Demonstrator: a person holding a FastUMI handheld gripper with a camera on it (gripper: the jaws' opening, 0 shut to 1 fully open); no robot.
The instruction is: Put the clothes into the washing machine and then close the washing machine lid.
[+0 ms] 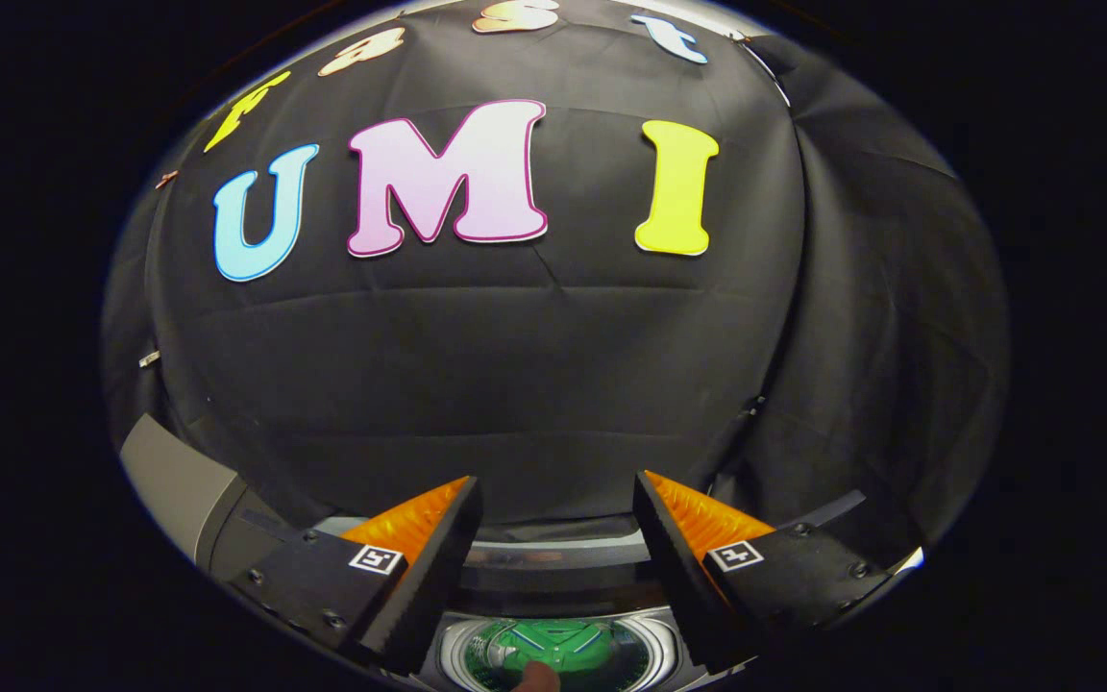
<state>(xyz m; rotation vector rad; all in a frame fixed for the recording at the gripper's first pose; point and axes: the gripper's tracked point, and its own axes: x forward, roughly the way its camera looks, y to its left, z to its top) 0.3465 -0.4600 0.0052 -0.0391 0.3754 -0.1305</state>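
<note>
Gripper view. Tongs point(553, 567), i.e. the hand-held gripper, are held high and level, fingers spread wide apart with nothing between them and nothing touched; both point toward the booth's black wall point(534, 384). Below the fingers lies the washer point(553, 577), its rear rim a dark band crossing the gap between the fingers. Nearer than that rim, under the fingers, the round drum mouth point(553, 654) appears uncovered, with green clothes point(563, 644) already inside it. A small brownish shape point(541, 678) at the near edge of the drum cannot be identified. Left of the washer stands a grey slab point(184, 485), tilted; it may be the raised lid, though this is uncertain.

Judgement: loading seems done, so the step in hand is closing the lid. To do it well, first locate the lid's free edge, approach it with the fingers kept apart or pressed flat against it, and swing it down over the drum evenly, checking that no cloth overhangs the rim.
</note>
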